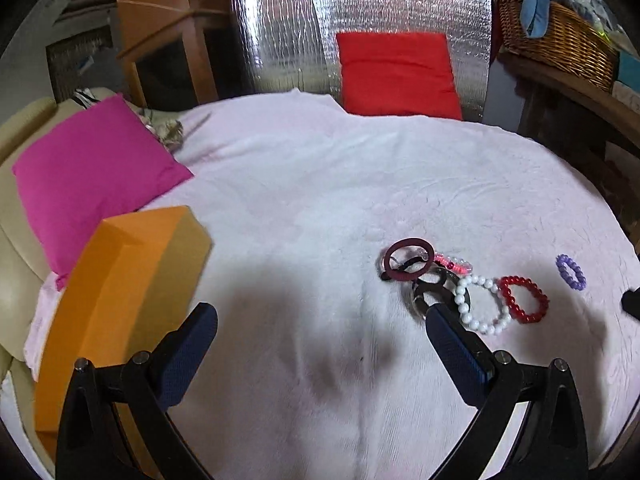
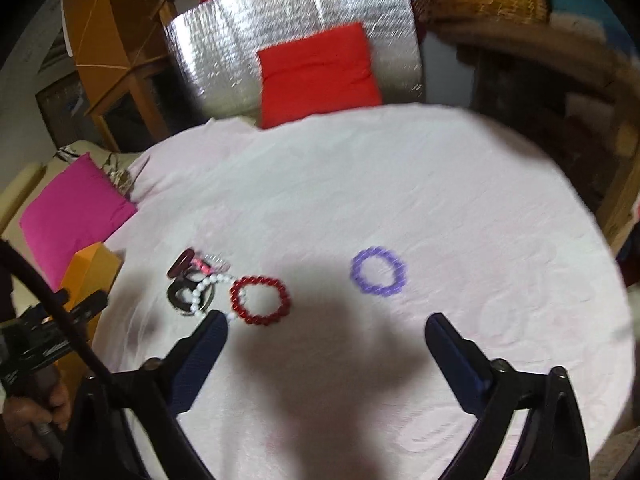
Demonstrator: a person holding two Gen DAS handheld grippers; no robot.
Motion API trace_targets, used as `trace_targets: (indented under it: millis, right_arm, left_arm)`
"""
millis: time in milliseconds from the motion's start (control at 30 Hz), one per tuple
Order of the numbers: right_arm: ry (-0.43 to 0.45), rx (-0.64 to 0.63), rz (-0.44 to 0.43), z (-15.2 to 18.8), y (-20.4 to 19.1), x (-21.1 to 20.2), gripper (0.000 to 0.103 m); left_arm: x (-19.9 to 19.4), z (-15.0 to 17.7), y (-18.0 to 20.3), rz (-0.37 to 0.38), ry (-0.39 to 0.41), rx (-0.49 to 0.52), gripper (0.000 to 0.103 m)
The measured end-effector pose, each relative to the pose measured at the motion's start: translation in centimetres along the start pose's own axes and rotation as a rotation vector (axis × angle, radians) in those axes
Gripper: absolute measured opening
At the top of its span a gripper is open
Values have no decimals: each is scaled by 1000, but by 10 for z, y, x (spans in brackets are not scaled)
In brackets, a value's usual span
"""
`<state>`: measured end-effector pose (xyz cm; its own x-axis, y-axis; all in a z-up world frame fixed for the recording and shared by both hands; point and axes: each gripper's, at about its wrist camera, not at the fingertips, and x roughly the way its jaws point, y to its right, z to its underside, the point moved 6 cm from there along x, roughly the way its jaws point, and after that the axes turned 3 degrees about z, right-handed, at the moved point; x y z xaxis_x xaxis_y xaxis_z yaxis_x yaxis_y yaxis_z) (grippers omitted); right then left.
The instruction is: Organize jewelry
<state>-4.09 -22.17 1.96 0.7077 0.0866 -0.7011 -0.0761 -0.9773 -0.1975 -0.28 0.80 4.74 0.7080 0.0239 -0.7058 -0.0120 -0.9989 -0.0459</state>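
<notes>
On the white cloth [image 1: 320,184] over the bed, I see nothing sorted yet. A tangled heap [image 1: 424,276] of rings and bracelets lies beside the white bead bracelet [image 1: 482,306] and red bead bracelet [image 2: 260,300], the purple bracelet [image 2: 378,271] well apart. My left claw [image 1: 320,320] and right claw [image 2: 326,328] are both spread, pinching nothing. The orange box [image 1: 120,300] waits at left, I judge.
</notes>
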Motion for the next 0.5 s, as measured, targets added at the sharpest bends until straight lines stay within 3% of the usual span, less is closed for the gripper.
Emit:
trace_targets:
  millis: [200, 333, 500]
  right_arm:
    - [-88, 21, -84, 0, -17, 35, 74]
    - [-141, 58, -137, -4, -25, 59, 54]
    - [-194, 61, -148, -3, -37, 84, 46]
  left_arm:
    - [24, 1, 9, 38, -37, 4, 103]
    - [30, 8, 18, 120, -59, 18, 103]
    - [27, 5, 25, 173, -43, 34, 103]
